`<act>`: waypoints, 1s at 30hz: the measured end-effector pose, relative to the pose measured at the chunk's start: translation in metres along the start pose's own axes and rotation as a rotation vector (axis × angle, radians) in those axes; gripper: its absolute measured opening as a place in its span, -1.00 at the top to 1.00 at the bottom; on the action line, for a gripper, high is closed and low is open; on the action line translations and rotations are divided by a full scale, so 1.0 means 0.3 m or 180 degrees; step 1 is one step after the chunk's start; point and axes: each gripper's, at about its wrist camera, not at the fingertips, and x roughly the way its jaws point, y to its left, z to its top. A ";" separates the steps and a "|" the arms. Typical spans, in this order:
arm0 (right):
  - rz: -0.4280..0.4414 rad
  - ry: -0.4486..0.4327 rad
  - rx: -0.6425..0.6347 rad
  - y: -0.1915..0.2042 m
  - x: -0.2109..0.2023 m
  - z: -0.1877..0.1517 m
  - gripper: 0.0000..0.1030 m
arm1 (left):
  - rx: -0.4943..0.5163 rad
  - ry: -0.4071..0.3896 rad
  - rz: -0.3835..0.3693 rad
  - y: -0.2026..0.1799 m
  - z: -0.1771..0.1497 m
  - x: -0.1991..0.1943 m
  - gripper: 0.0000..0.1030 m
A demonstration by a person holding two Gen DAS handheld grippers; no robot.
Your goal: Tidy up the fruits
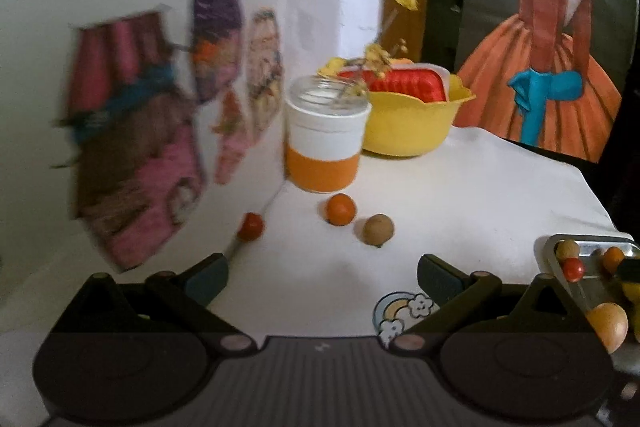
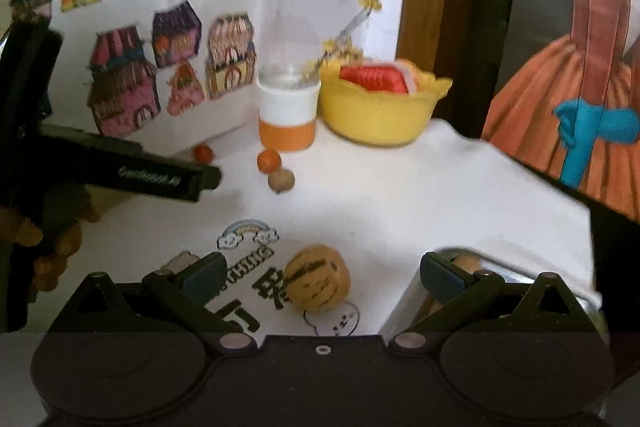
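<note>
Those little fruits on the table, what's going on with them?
A person is sorting toy fruits with a two-finger gripper in each hand. Both the left gripper and right gripper are open and hold nothing. Three small fruits lie loose on the white cloth near the orange and white jar. A larger tan fruit sits just ahead of the right gripper. A few are already in the metal tray.

Dim, soft indoor light; motion blur at left; fisheye-bent, dark-vignetted corners
</note>
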 end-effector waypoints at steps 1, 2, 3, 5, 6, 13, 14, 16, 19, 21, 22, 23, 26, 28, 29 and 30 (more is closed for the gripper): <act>0.0003 0.0021 0.0018 0.000 0.015 -0.008 -0.99 | 0.0026 0.0007 -0.0022 -0.008 0.003 0.019 -0.99; 0.0004 0.0039 0.0039 0.000 0.030 -0.015 -0.99 | 0.0049 0.0009 -0.0043 -0.014 0.006 0.036 -0.99; 0.0009 0.0048 0.0067 -0.001 0.041 -0.022 -0.99 | 0.0073 0.0009 -0.0064 -0.021 0.008 0.053 -0.99; 0.0025 0.0066 0.0156 -0.005 0.059 -0.031 -0.99 | 0.0127 0.0008 -0.0110 -0.034 0.013 0.088 -0.99; 0.0044 0.0066 0.0219 -0.009 0.069 -0.033 -0.98 | 0.0151 0.0014 -0.0123 -0.039 0.015 0.107 -0.99; 0.0045 0.0119 0.0382 -0.007 0.126 -0.034 -0.72 | 0.0228 0.0056 -0.0249 -0.063 0.023 0.200 -0.99; 0.0049 0.0128 0.0395 -0.007 0.131 -0.035 -0.70 | 0.0229 0.0055 -0.0267 -0.067 0.023 0.208 -0.97; 0.0057 0.0141 0.0418 -0.008 0.141 -0.034 -0.66 | 0.0237 0.0047 -0.0303 -0.073 0.024 0.219 -0.91; 0.0053 0.0161 0.0432 -0.010 0.149 -0.036 -0.56 | 0.0260 0.0053 -0.0332 -0.084 0.024 0.236 -0.76; 0.0053 0.0164 0.0450 -0.012 0.151 -0.038 -0.51 | 0.0260 0.0062 -0.0355 -0.092 0.024 0.244 -0.68; 0.0054 0.0170 0.0457 -0.012 0.152 -0.038 -0.48 | 0.0261 0.0057 -0.0367 -0.094 0.024 0.245 -0.63; 0.0056 0.0179 0.0460 -0.013 0.154 -0.038 -0.47 | 0.0268 0.0058 -0.0374 -0.097 0.023 0.248 -0.59; 0.0051 0.0189 0.0480 -0.015 0.157 -0.041 -0.35 | 0.0282 0.0055 -0.0393 -0.106 0.023 0.254 -0.44; 0.0051 0.0196 0.0497 -0.017 0.159 -0.041 -0.29 | 0.0287 0.0058 -0.0391 -0.111 0.024 0.259 -0.35; 0.0052 0.0198 0.0505 -0.015 0.160 -0.040 -0.28 | 0.0282 0.0059 -0.0386 -0.112 0.025 0.260 -0.28; 0.0053 0.0198 0.0513 -0.014 0.159 -0.040 -0.25 | 0.0276 0.0062 -0.0386 -0.113 0.026 0.261 -0.25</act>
